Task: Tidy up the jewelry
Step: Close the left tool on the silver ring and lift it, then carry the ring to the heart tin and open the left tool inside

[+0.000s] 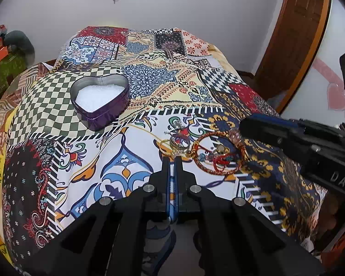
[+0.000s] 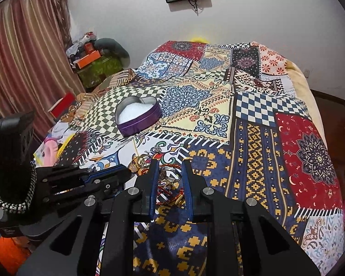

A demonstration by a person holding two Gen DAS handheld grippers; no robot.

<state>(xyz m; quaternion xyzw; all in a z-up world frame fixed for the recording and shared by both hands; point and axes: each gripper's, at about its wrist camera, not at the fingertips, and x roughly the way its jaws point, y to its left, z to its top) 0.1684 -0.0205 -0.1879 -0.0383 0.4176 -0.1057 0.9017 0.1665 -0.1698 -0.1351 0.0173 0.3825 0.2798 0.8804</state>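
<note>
The left gripper point(image 1: 172, 158) has its fingers nearly pressed together, holding nothing, tips just short of the gold rings point(image 1: 172, 143). The right gripper point(image 2: 170, 164) has its fingers spread apart around a silver ring point(image 2: 171, 174) in the jewelry heap on the patchwork bed cover point(image 2: 264, 138). A purple heart-shaped tin point(image 1: 100, 101) sits further up the bed.

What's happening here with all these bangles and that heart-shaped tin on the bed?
A person is holding a two-finger gripper in each hand to sort jewelry on a patchwork bedspread. A pile of bangles and rings lies near the front edge. The right gripper is open, its fingers on either side of some silver rings. The left gripper is nearly closed just short of the pile. The purple heart tin sits open farther back, with only white filling visible inside.
</note>
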